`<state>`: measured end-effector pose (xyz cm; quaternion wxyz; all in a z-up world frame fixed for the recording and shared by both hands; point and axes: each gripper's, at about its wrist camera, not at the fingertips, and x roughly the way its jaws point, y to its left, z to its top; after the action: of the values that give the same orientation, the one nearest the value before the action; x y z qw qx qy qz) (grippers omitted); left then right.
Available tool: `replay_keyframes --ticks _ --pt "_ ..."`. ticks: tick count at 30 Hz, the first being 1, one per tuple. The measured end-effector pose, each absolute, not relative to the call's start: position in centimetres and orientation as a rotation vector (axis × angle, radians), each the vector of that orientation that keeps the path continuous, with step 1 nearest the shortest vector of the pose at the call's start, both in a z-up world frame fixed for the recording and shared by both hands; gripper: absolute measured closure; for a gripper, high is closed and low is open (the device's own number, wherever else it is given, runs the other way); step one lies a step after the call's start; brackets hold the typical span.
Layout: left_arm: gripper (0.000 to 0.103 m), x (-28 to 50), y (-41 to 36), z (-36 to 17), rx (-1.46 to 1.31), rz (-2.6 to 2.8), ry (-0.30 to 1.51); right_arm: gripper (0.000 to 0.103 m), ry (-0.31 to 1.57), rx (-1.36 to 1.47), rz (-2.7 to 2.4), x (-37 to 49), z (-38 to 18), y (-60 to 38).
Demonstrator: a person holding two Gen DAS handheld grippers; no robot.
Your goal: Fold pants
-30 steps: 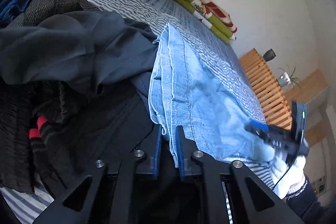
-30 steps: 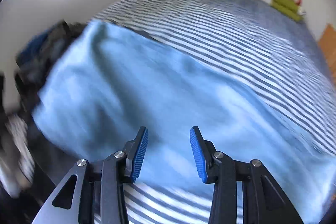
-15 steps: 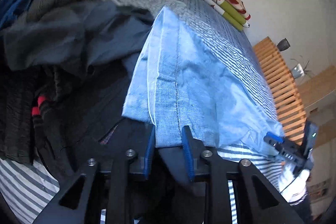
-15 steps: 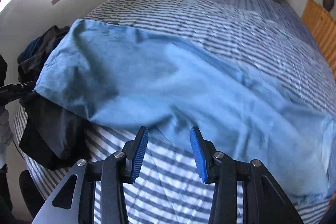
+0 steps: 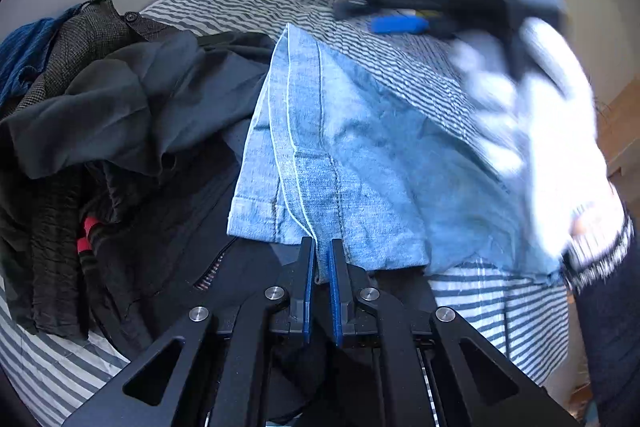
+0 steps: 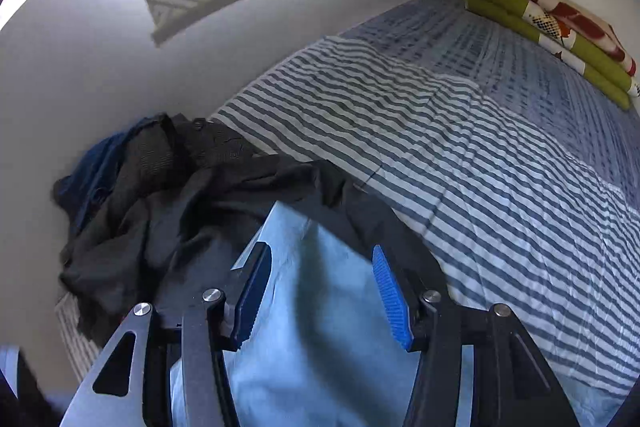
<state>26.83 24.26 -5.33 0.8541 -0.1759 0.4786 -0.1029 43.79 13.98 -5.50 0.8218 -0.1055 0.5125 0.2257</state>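
Light blue denim pants (image 5: 352,163) lie on the striped bed, their hem end resting over a heap of dark clothes. My left gripper (image 5: 320,259) is shut on the hem edge, a sliver of denim pinched between its blue pads. In the left wrist view my right gripper (image 5: 400,25) appears blurred, high above the pants, held by a white-gloved hand (image 5: 552,147). In the right wrist view the right gripper (image 6: 320,267) hovers over the pants (image 6: 320,327) near the same end. Its jaws are opening, and nothing sits between the pads.
A heap of dark clothes (image 5: 112,115) lies left of the pants, against the white wall. The striped bedspread (image 6: 480,167) stretches away to the right. Folded green and red blankets (image 6: 560,27) sit at the far end of the bed.
My right gripper swept from the far end of the pants to above the hem end and widened. My left gripper tightened on the hem and lifted it slightly.
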Motion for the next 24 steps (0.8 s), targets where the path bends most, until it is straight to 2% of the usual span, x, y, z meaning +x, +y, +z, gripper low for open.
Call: replay_keyframes --ticks 6,10,11,12,18,24 --pt "0.096 27.4 24.9 -6.0 -0.388 -0.257 1.012 0.054 1.173 -0.228 0.458 46.2 -9.5 16.9" --pt "0.096 27.2 25.0 -6.1 -0.377 -0.266 1.011 0.055 1.173 -0.276 0.485 45.1 -10.2 18.5" --pt "0.096 27.2 25.1 -6.1 -0.377 -0.266 1.009 0.060 1.168 -0.309 0.464 45.0 -10.4 18.5" --pt "0.096 27.1 25.0 -6.1 -0.375 -0.266 1.008 0.073 1.178 -0.317 0.452 44.9 -10.5 18.3" --pt "0.097 26.9 25.1 -5.6 -0.375 -0.265 0.990 0.075 1.168 -0.153 0.460 45.4 -8.7 14.8" --pt "0.098 26.7 25.9 -4.2 -0.360 -0.246 0.944 0.076 1.090 -0.116 0.439 45.7 -6.0 13.7"
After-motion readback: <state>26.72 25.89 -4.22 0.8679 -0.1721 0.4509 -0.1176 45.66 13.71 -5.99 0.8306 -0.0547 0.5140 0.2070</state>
